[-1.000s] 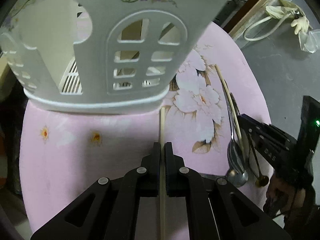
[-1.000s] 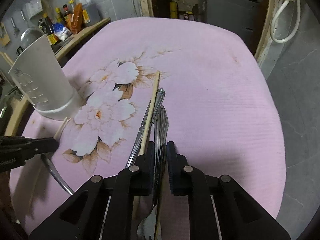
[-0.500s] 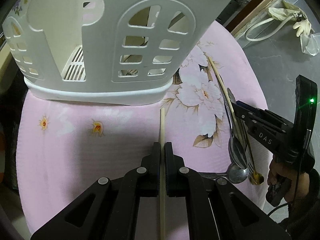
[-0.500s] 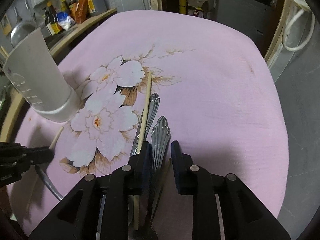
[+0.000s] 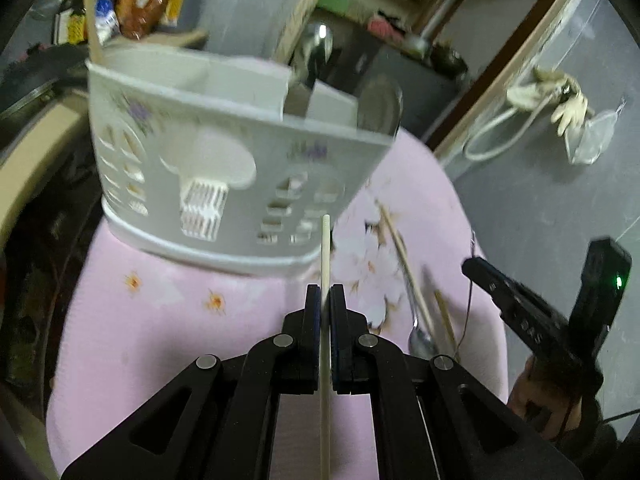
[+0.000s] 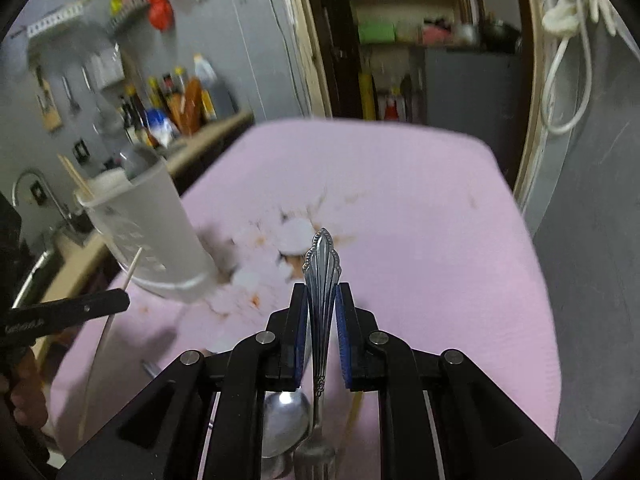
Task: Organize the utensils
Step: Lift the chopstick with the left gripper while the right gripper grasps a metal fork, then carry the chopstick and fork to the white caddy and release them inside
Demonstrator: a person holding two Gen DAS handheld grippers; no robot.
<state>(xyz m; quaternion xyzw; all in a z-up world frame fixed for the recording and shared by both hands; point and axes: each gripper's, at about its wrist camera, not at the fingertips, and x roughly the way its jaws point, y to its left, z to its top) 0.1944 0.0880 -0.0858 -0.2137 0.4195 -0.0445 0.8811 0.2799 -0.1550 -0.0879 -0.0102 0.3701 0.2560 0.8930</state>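
Both grippers lifted off the pink cloth [image 6: 400,200]: left gripper [image 5: 325,300] clamps pale wooden chopstick [image 5: 325,248], right gripper [image 6: 323,300] closing on ornate steel fork handle [image 6: 322,272]; white caddy [image 5: 224,168] ahead.

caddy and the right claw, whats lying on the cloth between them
Left wrist view: a chopstick and a spoon lie on the pink cloth between the caddy and the right claw.

Chopstick [image 5: 325,248] and fork [image 6: 321,276] lifted — caddy [image 5: 224,184] upright.

- We see a home kitchen: sauce bottles [image 6: 176,100] on a shelf, a sink tap [image 6: 28,184] (partly blurred), hanging ladles [image 6: 68,92].
- Pink tablecloth [image 6: 400,208].
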